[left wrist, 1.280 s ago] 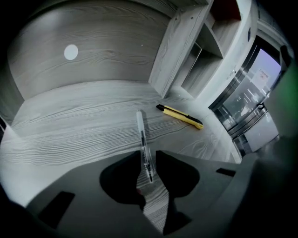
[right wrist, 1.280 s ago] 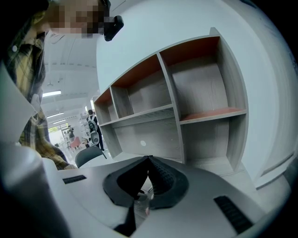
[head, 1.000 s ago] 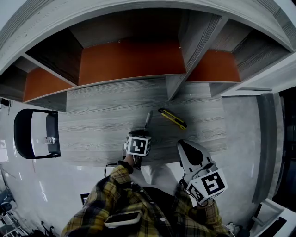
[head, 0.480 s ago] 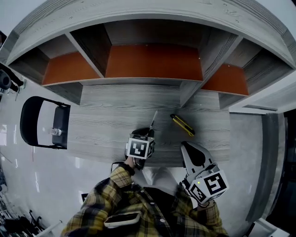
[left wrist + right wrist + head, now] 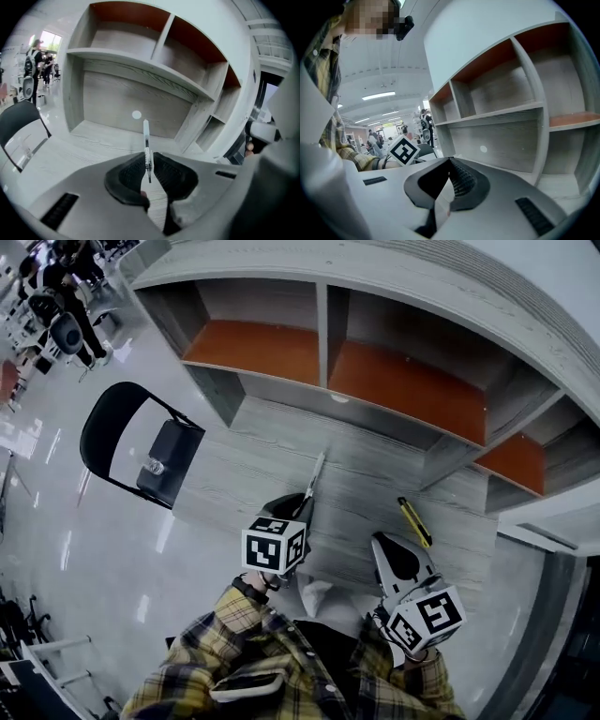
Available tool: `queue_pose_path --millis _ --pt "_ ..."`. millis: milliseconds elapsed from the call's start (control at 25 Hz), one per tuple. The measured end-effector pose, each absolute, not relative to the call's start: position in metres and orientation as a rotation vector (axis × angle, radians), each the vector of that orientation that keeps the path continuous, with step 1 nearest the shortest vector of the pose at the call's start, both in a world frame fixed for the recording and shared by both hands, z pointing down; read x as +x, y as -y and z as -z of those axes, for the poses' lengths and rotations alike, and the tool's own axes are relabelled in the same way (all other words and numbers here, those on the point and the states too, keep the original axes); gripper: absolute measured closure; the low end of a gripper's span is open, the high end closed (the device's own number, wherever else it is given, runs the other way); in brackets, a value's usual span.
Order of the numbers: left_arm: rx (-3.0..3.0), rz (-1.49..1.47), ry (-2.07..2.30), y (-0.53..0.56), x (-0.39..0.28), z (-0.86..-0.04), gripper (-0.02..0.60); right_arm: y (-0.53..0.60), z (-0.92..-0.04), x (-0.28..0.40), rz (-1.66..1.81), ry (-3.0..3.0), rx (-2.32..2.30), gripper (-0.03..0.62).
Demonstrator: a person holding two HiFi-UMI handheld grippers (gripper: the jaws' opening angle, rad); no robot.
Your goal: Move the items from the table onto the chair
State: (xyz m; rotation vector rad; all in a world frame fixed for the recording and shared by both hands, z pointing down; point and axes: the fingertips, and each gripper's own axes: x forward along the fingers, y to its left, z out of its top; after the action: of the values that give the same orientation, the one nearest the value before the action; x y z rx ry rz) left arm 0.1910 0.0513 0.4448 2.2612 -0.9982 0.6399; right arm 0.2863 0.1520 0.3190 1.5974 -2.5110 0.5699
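one syringe [image 5: 146, 149] clamped in the left claw [image 5: 149, 161], chair [image 5: 180, 450] to its left; yellow knife [image 5: 415, 522] waits rightward; right claw [image 5: 449, 165] closed, empty.

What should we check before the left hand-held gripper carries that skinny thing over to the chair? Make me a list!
1. Syringe pinched in the left hand-held gripper: ok.
2. Free room on the chair beside the small object on its seat: ok.
3. Right hand-held gripper shut, empty and off to the side: ok.
4. Table emptied: not ok, the yellow knife lies on it.
5. Syringe tip capped: cannot tell.
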Motion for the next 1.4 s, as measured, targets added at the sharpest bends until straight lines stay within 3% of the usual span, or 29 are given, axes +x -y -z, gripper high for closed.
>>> queue_pose_path --millis 640,1160,1400 --pt "1.995 -0.454 1.315 0.017 -0.078 -0.456 0.534 -0.067 -0.347 0.102 -0.615 2.545 1.314 0.577" --pt "1.912 -0.498 1.273 0.136 -0.266 -0.54 0.535 0.047 -0.407 -0.083 -0.742 2.459 1.355 0.577" --pt "1.811 -0.55 1.304 0.163 -0.332 -0.63 0.535 0.093 -0.453 -0.154 -0.767 2.481 1.234 0.577"
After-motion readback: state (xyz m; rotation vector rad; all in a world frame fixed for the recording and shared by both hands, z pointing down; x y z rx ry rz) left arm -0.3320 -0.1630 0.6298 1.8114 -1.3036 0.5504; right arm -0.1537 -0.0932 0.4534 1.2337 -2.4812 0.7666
